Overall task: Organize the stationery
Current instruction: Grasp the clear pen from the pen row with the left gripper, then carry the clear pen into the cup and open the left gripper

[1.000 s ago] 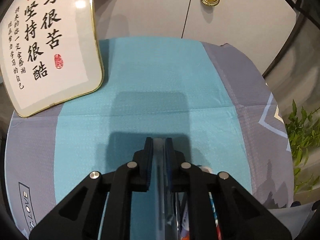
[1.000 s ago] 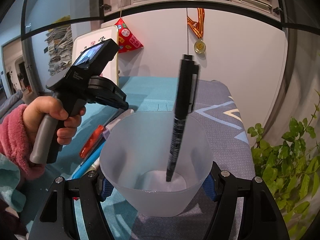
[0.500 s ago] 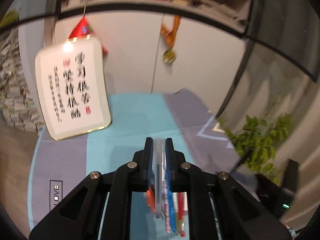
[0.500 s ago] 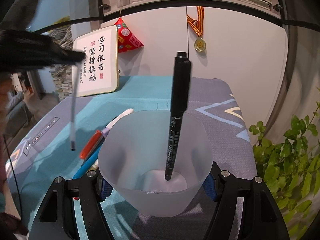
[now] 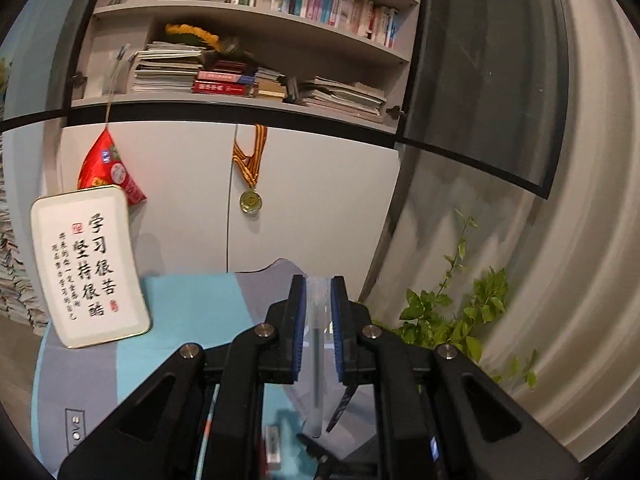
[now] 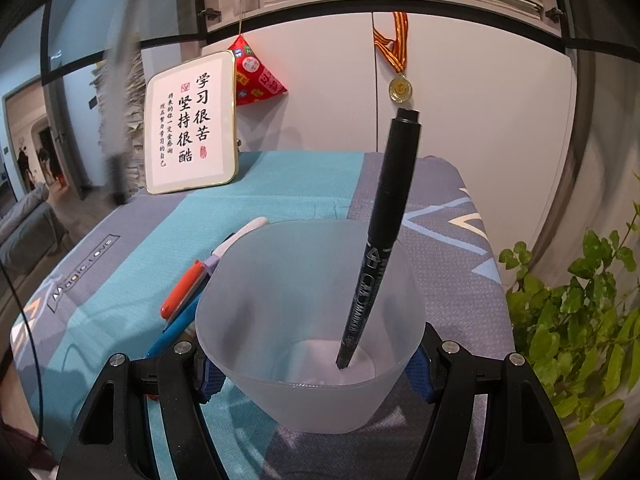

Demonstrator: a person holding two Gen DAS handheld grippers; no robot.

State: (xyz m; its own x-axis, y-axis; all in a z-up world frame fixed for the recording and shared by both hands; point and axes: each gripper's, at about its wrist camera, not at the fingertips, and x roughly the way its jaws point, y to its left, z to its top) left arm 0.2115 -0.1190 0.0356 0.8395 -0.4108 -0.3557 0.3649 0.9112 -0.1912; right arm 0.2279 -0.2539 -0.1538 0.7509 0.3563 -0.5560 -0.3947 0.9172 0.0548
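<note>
Translucent plastic — a clear-barrelled pen (image 5: 315, 344) — is pinched between the blue pads (image 5: 297, 332) of the left gripper (image 5: 316, 328), whose jaws are narrow and clamped on it. The pen hangs tip-down below the fingers. A second ago this gripper was low over the teal and grey cloth (image 5: 188, 300); now it has swung up, so its camera looks at the bookshelf (image 5: 248, 76), the medal (image 5: 251, 201) on the white cabinet and the framed calligraphy (image 5: 86, 266) leaning at the back of the table.

From the right wrist view, the lifted pen shows as a blurred grey streak (image 6: 116, 120) high at the left, well apart from the cup (image 6: 308, 320) — half a second ago it hung lower and nearer the table.

The right gripper (image 6: 310, 364) is spread wide around the frosted cup, its pads touching the cup's sides and holding it on the cloth. A black marker (image 6: 384, 240) already stands tilted inside, tip on the bottom. An orange pen (image 6: 182, 290), a blue pen (image 6: 172, 334) and a white-tipped pen (image 6: 236, 240) lie on the cloth just left of the cup.

So one item is stored, one is in the air, three wait. The likely next step is carrying the clear pen over the rim; the blur suggests fast motion, so missing the opening is a risk.
</note>
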